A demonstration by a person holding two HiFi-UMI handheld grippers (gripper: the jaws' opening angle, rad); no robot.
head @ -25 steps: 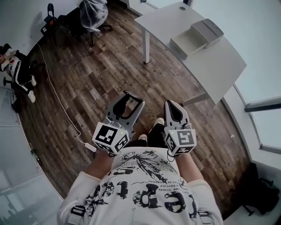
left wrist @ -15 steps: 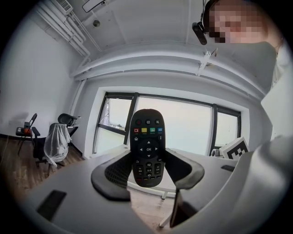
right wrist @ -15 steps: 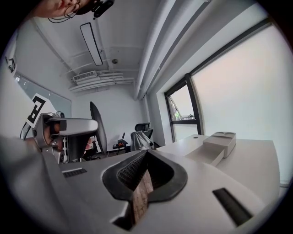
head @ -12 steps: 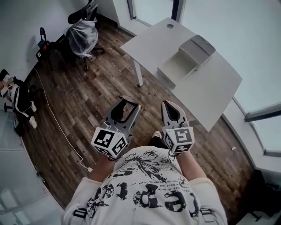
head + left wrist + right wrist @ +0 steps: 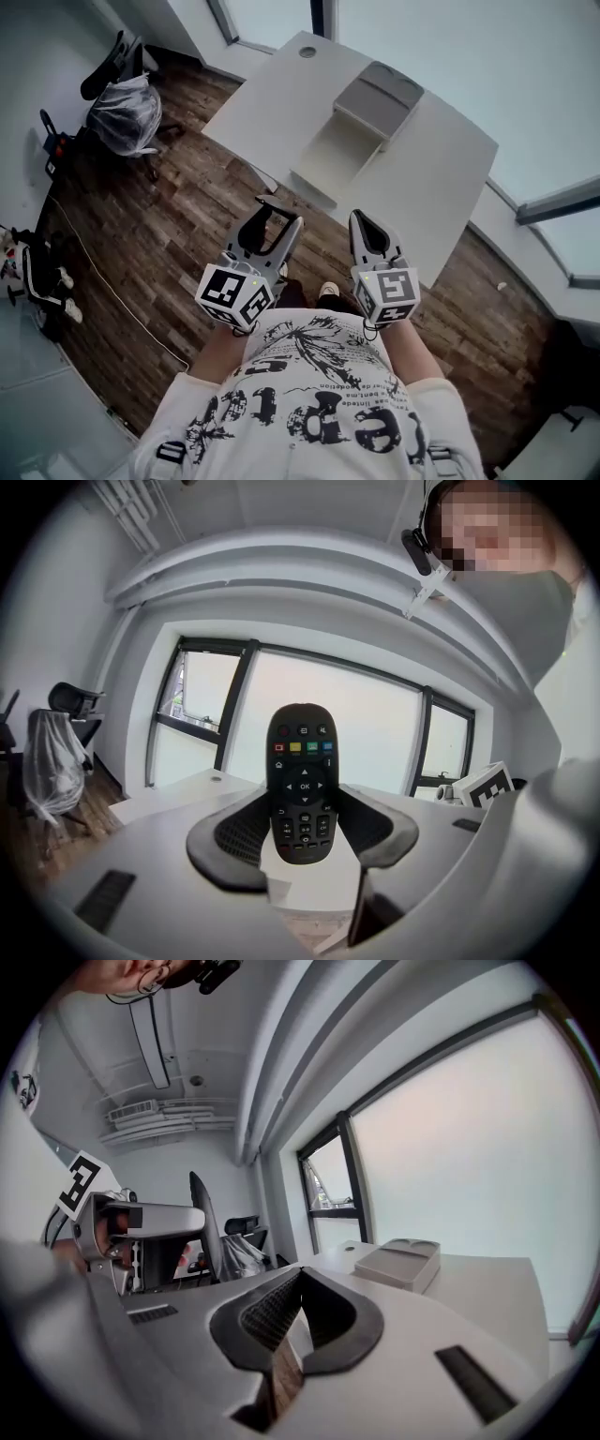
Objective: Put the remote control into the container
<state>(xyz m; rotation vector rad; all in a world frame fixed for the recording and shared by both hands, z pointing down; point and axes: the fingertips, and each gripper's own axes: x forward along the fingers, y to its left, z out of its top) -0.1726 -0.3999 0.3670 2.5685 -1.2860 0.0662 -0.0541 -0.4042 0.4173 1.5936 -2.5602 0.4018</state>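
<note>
Left gripper clamps the remote control by its lower end (buttons facing the gripper camera). Its long axis runs along the jaws, top end outward. Right gripper is closed and empty. The container sits on the table.

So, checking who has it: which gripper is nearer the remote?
Left. The left gripper is shut on the remote, which sticks out between its jaws. The right gripper is beside it, shut and empty, apart from the remote.

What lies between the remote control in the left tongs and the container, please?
Only a bare strip of the white table, seen in the head view; the left tongs, shut on the remote control, are short of the container.
</note>
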